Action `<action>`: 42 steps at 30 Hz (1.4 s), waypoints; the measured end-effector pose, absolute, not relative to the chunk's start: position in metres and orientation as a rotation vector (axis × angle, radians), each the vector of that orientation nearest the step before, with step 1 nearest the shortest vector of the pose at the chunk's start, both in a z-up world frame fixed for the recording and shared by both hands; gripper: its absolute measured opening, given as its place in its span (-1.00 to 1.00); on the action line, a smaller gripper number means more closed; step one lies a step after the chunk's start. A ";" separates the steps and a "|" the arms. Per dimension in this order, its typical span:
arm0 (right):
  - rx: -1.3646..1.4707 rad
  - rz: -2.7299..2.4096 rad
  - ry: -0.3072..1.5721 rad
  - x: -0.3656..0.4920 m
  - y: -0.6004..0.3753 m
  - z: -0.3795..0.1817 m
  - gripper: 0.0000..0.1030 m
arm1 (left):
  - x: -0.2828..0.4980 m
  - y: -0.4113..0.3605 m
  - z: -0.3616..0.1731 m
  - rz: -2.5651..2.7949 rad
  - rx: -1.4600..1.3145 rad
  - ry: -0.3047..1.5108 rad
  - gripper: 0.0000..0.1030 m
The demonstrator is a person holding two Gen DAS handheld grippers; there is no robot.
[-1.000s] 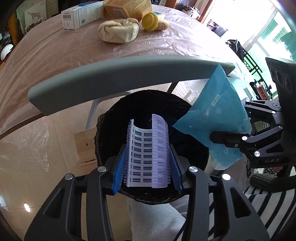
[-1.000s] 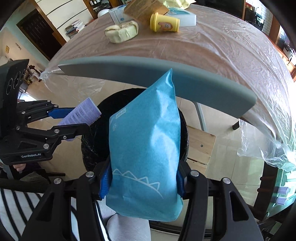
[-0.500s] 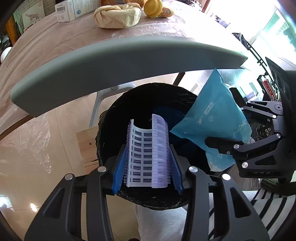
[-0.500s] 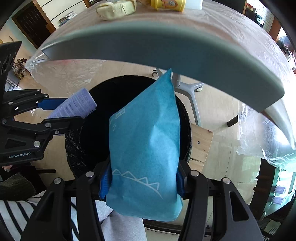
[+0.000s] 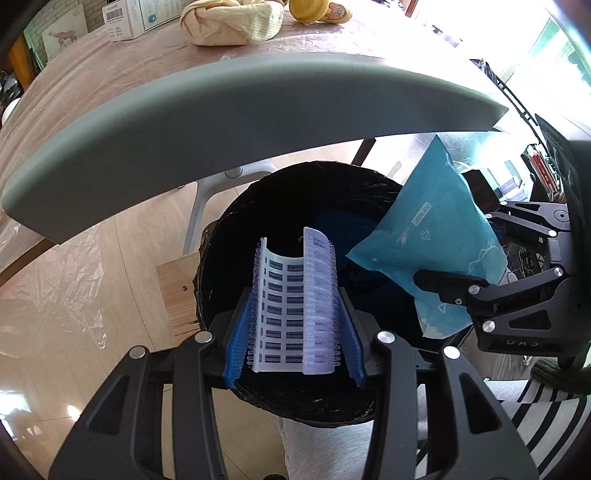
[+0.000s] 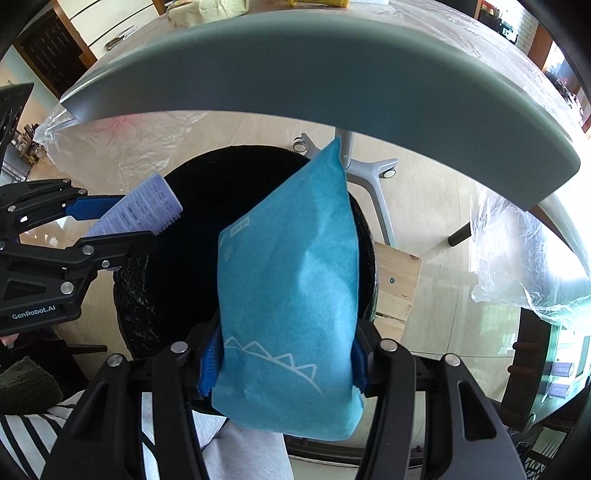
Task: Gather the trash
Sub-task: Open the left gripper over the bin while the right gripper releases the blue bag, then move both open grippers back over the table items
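In the left wrist view, the left tongs [image 5: 295, 332] are closed on a curled white strip [image 5: 291, 302] printed with rows of dark barcode labels and fringed with pale lilac tabs along both long edges; the blue pads press its sides and bow it into a trough. The strip hangs directly over the open mouth of a round bin lined with a black bag [image 5: 236, 221], which stands on the floor below the grey edge of the tabletop [image 5: 221, 110]. To the right, the right tongs [image 5: 443, 288] hold a blue pouch [image 5: 428, 240] tilted over the bin's right rim. On the far tabletop lie a cream cloth bundle [image 5: 229, 22], a yellow bottle [image 5: 314, 11] and a white box [image 5: 125, 20]. In the right wrist view, the right tongs [image 6: 284, 362] are clamped on the lower part of the blue pouch [image 6: 291, 288], a soft, matte, puffed packet with a white zigzag mountain line near its base and small white marks at upper left; its pointed top rises over the bin's [image 6: 184, 229] right half. At left, the left tongs [image 6: 122, 225] grip the lilac strip [image 6: 144, 210] above the bin's left rim.
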State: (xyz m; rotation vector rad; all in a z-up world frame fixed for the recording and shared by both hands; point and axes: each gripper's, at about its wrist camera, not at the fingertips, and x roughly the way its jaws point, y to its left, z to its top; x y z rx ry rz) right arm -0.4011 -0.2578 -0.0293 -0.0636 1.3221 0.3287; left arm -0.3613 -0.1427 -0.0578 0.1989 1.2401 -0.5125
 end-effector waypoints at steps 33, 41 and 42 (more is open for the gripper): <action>-0.009 0.320 0.690 -0.398 -0.299 0.151 0.93 | -0.339 -0.089 0.095 -0.382 0.014 0.807 0.84; 0.010 0.280 0.697 -0.349 -0.286 0.148 0.93 | -0.279 -0.089 0.102 -0.305 0.115 0.715 0.85; 0.024 0.291 0.722 -0.344 -0.284 0.145 0.93 | -0.274 -0.091 0.099 -0.307 0.124 0.725 0.85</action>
